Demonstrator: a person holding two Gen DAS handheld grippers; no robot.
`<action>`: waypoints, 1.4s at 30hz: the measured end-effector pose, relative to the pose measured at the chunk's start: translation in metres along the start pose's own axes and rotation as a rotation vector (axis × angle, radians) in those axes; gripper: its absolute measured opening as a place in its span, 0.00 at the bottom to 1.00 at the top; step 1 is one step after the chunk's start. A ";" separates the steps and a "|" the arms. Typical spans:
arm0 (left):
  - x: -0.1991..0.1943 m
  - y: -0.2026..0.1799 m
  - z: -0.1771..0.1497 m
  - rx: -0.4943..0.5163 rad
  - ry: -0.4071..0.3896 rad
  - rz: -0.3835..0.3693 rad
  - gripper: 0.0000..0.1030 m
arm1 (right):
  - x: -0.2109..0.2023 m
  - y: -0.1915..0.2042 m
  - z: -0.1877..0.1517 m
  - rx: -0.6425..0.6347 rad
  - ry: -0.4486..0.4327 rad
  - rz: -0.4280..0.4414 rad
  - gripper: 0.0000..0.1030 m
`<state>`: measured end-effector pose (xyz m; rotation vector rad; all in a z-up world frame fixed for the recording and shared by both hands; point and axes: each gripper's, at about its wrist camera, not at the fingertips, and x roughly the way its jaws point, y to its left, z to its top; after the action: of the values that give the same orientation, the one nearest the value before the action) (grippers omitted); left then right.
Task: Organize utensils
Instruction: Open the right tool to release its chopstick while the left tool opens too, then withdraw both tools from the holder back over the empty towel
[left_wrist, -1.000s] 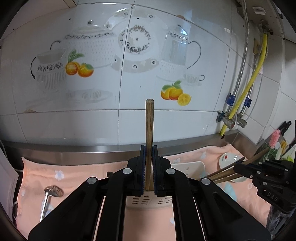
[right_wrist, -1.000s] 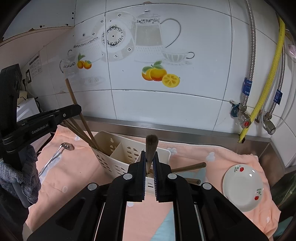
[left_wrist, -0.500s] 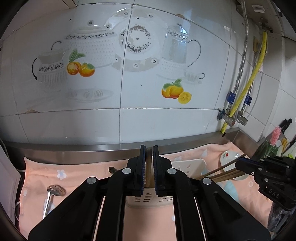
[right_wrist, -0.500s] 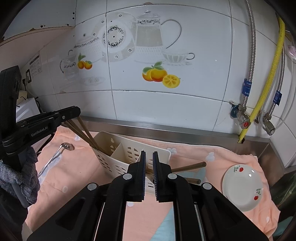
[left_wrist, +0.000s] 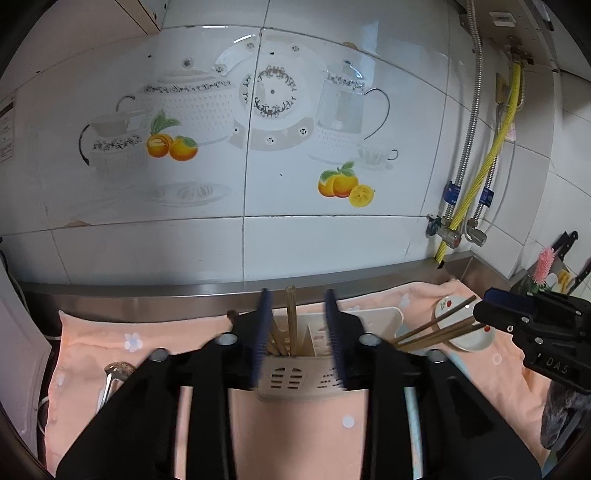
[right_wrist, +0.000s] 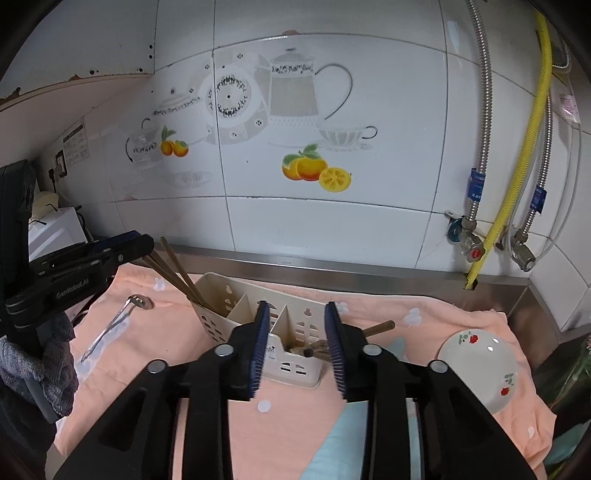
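Both tongs, left and right, have just been opening, spread and empty; chopsticks dropped into the caddy beyond them. Release step finished; next, the spoon left of the caddy.

Two grippers are showing, with one caddy of three compartments, one plate, one spoon and several chopsticks, too bunched to count.
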<state>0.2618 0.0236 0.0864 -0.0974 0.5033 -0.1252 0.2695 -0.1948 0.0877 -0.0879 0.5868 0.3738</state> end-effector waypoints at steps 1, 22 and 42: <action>-0.003 0.000 -0.001 0.001 -0.005 0.004 0.43 | -0.003 0.000 -0.001 0.002 -0.004 0.000 0.34; -0.077 0.012 -0.044 -0.033 -0.044 0.047 0.88 | -0.057 0.001 -0.041 0.032 -0.054 -0.007 0.66; -0.130 0.006 -0.112 -0.015 -0.012 0.083 0.95 | -0.102 0.027 -0.119 0.003 -0.106 -0.076 0.90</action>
<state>0.0948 0.0408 0.0501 -0.0915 0.4952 -0.0398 0.1182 -0.2242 0.0460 -0.0868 0.4779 0.3020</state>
